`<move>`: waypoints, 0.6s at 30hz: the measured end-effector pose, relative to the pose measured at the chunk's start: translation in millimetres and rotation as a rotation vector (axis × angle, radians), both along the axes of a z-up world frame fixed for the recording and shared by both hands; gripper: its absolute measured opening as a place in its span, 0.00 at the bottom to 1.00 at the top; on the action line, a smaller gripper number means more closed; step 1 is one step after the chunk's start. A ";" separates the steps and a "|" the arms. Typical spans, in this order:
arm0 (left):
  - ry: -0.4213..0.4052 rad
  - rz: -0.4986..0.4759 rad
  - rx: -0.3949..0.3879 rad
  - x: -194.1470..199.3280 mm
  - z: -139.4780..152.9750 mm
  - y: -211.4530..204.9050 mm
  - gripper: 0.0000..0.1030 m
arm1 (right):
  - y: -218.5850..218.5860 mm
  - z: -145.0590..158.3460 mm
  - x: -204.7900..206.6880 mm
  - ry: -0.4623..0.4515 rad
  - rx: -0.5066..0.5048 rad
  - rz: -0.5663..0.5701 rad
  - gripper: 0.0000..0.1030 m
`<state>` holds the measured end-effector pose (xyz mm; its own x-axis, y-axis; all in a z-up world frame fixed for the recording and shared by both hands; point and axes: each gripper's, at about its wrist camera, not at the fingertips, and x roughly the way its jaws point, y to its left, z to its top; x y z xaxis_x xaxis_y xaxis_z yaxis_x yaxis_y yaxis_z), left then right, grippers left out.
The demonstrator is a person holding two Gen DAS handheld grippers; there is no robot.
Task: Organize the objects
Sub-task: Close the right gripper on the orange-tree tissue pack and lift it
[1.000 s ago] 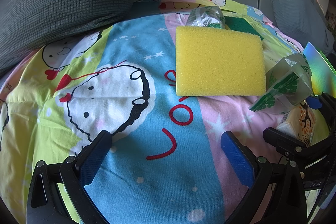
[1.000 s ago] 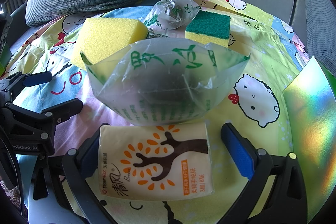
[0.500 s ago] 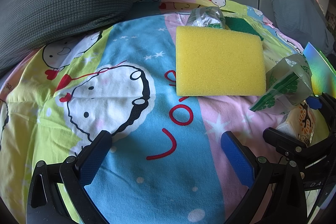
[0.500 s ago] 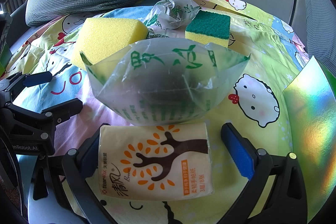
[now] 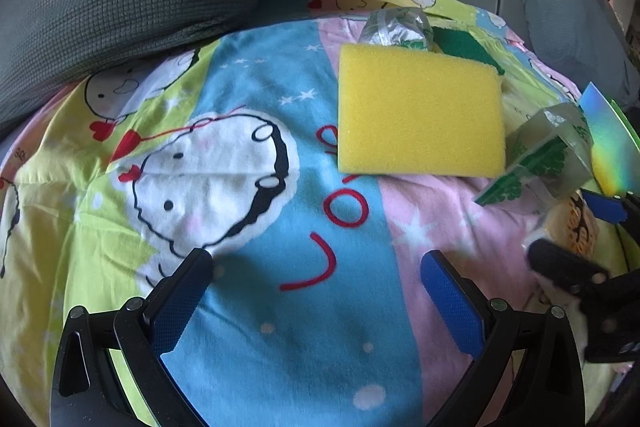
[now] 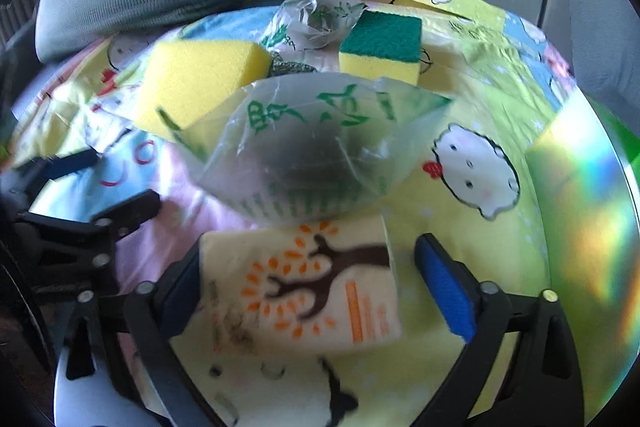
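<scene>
Right claw [image 6: 308,283] gapes around tissue pack [image 6: 300,291]; contact seemingly one-sided.

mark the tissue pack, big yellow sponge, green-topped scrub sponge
tissue pack [image 6: 304,287], right wrist view, printed tree.
big yellow sponge [image 5: 420,115], left wrist view, top face centre.
green-topped scrub sponge [image 6: 382,35], right wrist view, green pad.

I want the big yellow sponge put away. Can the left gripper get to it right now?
Probably yes. The left gripper is open and holds nothing, and only bare blanket lies between it and the sponge straight ahead.
</scene>
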<state>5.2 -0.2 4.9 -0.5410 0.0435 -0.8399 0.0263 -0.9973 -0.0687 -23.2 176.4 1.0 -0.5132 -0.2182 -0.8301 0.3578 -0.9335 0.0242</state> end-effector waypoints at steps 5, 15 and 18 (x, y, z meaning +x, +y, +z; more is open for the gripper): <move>0.009 -0.037 0.117 18.4 18.0 -2.6 1.00 | 27.2 32.7 20.5 0.011 -0.132 -0.043 0.93; 0.026 -0.080 0.438 23.6 56.8 28.8 1.00 | 53.3 77.9 18.8 0.007 -0.361 -0.126 0.84; 0.019 -0.095 0.372 22.4 54.3 49.1 1.00 | 57.3 61.4 8.5 -0.061 -0.396 -0.163 0.64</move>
<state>27.6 48.8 59.2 -0.5348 0.3945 -0.7472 -0.0697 -0.9019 -0.4263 -14.8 233.7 62.4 -0.5203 -0.4461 -0.7282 0.1930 -0.8921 0.4086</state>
